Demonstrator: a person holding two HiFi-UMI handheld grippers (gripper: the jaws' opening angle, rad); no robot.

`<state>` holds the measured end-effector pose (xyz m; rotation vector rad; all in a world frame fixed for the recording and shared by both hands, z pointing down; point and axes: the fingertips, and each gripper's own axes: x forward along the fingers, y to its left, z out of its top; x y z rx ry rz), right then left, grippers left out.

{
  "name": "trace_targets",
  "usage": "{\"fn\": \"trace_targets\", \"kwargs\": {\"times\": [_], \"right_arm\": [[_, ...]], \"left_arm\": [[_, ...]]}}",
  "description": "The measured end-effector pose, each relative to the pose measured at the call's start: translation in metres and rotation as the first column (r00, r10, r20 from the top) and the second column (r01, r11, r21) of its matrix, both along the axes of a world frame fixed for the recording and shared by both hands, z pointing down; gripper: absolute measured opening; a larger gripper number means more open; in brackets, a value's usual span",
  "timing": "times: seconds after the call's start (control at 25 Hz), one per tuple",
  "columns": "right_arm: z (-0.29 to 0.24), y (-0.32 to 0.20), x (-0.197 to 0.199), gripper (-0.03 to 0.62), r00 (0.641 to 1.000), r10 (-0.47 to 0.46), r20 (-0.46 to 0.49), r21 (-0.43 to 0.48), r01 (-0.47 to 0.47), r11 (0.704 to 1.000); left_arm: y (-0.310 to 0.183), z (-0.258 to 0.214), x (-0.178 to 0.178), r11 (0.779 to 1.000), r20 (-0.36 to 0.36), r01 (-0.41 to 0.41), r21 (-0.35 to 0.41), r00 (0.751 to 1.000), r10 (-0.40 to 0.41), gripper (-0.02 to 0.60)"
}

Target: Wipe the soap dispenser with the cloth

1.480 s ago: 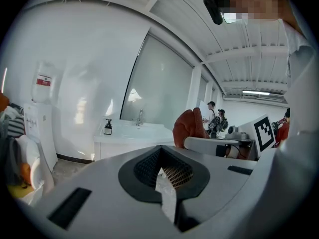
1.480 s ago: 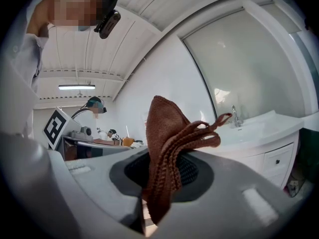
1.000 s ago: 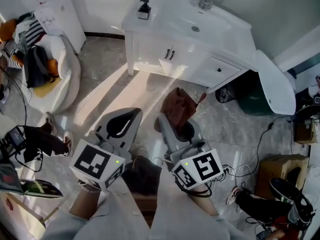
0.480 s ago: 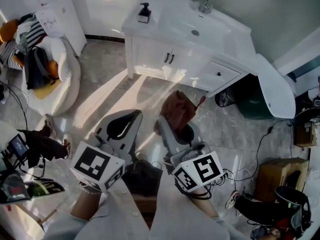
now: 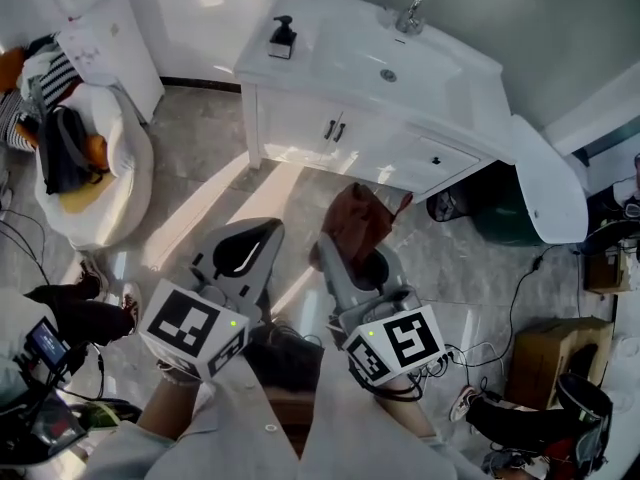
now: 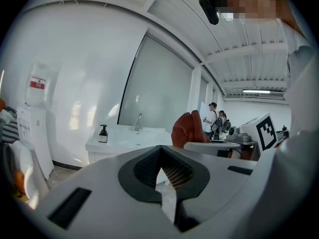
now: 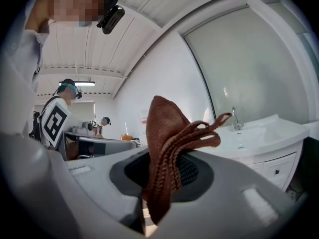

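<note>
A small dark soap dispenser stands on the left end of the white vanity top, far ahead of both grippers; it also shows small in the left gripper view as the dispenser. My right gripper is shut on a brown knitted cloth, which sticks up out of its jaws as the cloth. My left gripper is held beside it, jaws shut with nothing between them. Both are over the tiled floor, well short of the vanity.
The vanity has a basin with a tap and cupboard doors below. A white armchair piled with clothes and bags is at left. A dark bin, cables, boxes and shoes lie at right. People stand in the background.
The view has shifted closer to the vanity, so the floor clutter at left has slid back. Both grippers keep the same pose and the cloth stays held.
</note>
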<state>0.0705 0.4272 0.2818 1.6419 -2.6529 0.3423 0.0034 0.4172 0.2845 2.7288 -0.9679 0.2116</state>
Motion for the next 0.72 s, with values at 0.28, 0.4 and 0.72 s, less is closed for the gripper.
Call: {"fn": "trace_targets", "kwargs": {"times": [0.28,0.4,0.72], "right_arm": [[-0.001,-0.058,0.004,0.084,0.999,0.035,-0.012,-0.015,-0.035,0.999],[0.001,-0.082,0.002,0.084,0.999,0.046,-0.022,-0.024,-0.047,0.999],[-0.008,-0.146,-0.012,0.084,0.996,0.082,-0.047,-0.001,-0.082,0.997]], "left_arm": [[-0.056,0.009,-0.002,0.999,0.044,-0.037,-0.003,0.998,0.037,0.005],[-0.081,0.01,-0.005,0.999,0.016,-0.041,-0.027,0.999,0.042,0.005],[-0.147,-0.002,-0.021,0.998,-0.011,-0.069,-0.011,0.998,0.069,0.005]]}}
